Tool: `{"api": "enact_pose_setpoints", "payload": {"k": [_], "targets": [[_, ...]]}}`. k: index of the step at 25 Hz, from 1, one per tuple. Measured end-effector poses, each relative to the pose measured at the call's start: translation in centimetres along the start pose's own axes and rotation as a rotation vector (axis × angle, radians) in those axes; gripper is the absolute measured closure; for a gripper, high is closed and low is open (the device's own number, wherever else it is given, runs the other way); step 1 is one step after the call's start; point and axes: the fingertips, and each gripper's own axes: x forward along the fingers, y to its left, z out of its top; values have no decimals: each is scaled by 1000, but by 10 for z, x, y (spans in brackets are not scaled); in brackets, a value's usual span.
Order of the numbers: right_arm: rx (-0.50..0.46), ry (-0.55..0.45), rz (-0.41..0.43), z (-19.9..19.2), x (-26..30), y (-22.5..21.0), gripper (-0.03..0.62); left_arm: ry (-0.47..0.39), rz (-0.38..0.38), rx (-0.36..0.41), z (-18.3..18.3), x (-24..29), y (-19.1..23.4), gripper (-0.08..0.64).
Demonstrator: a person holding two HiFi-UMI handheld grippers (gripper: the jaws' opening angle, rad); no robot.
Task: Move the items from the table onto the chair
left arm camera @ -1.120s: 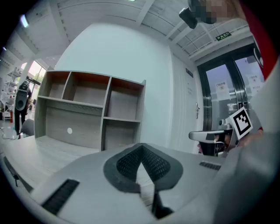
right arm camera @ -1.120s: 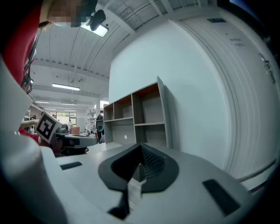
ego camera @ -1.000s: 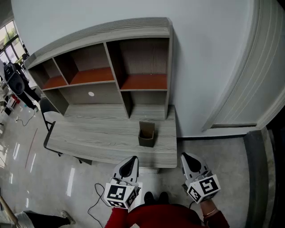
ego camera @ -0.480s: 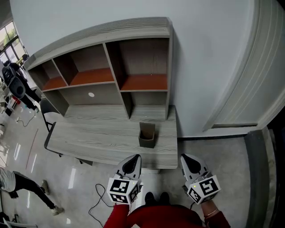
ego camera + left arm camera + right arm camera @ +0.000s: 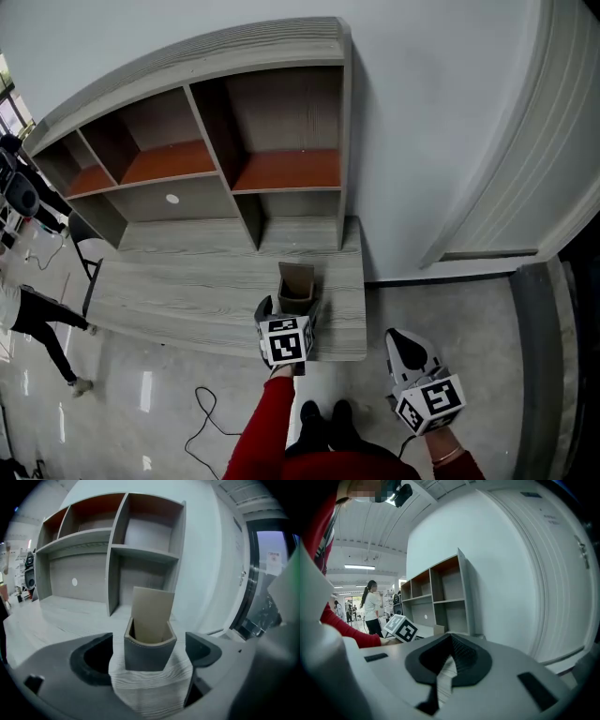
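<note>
A grey leather pen holder point(image 5: 296, 286) with a tan card insert stands near the front right edge of the wooden desk point(image 5: 178, 291). My left gripper point(image 5: 291, 306) reaches over the desk edge, its jaws opening on either side of the pen holder point(image 5: 149, 644). Gaps show between the pads and the holder's sides. My right gripper point(image 5: 402, 340) hangs shut over the floor to the right of the desk, with nothing in it point(image 5: 447, 660).
A shelf unit point(image 5: 234, 122) with orange-floored cubbies sits at the back of the desk. A dark chair point(image 5: 81, 234) stands off the desk's left end. A person point(image 5: 33, 314) walks at the far left. A cable point(image 5: 211, 412) lies on the floor; a white door point(image 5: 525, 159) is on the right.
My left gripper has moved forward from beside my body to the desk and opened round the pen holder. The right gripper has hardly moved. The head view has shifted slightly.
</note>
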Motion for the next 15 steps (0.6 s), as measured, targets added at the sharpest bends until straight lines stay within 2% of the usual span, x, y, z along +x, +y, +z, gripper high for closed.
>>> {"api": "enact_pose_setpoints", "payload": {"k": [6, 9, 10, 12, 15], "targets": [[27, 26, -35, -4, -2, -17, 586, 64, 52, 8, -15, 36, 4, 74], [37, 32, -43, -4, 0, -20, 586, 109, 89, 60, -26, 50, 7, 75], [40, 33, -44, -4, 0, -20, 586, 113, 99, 73, -27, 51, 7, 96], [41, 33, -41, -3, 0, -20, 586, 91, 113, 74, -23, 45, 7, 102], [22, 19, -19, 5, 1, -17, 586, 6, 110, 86, 1, 16, 8, 103]]}}
